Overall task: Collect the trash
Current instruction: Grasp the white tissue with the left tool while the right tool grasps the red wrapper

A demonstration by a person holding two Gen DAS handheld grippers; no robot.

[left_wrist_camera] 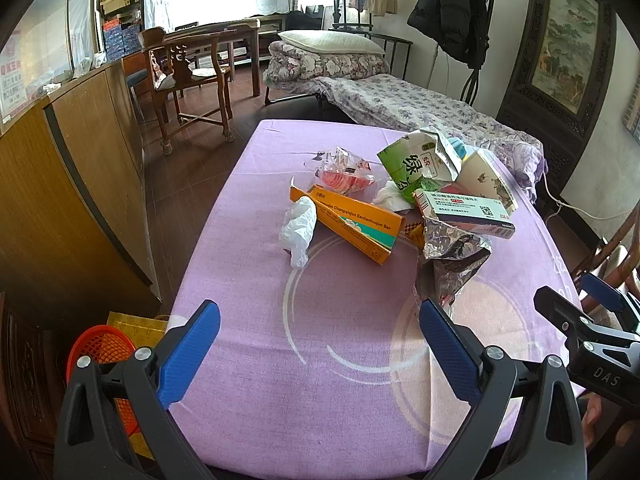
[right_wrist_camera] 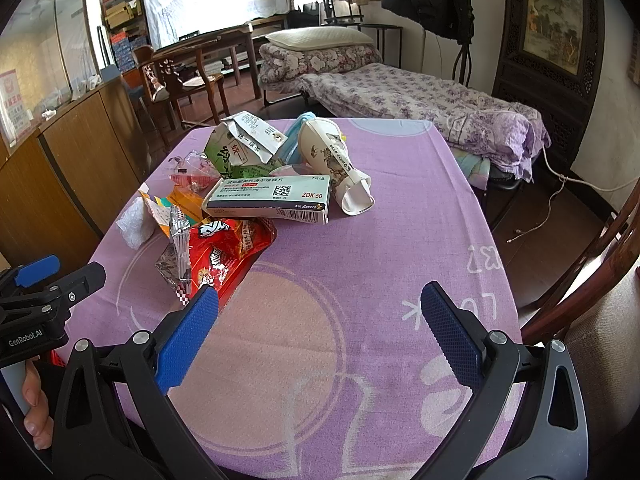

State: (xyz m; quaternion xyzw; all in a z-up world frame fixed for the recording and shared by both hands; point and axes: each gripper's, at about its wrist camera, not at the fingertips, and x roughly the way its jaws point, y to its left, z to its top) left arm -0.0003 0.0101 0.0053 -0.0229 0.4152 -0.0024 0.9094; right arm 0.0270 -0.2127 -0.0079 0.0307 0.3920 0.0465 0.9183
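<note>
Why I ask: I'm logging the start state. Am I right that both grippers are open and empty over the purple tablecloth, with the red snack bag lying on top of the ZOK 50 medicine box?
Not quite. The right wrist view shows the ZOK 50 medicine box resting on the red snack bag, not under it. The rest holds: left gripper and right gripper are open and empty over the purple tablecloth.

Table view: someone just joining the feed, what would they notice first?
A heap of trash sits mid-table on the purple tablecloth: a white medicine box on top, a red snack wrapper nearest the grippers, a crushed green carton behind. An orange box lies on the left side. Both the left gripper and right gripper are open and empty.
</note>
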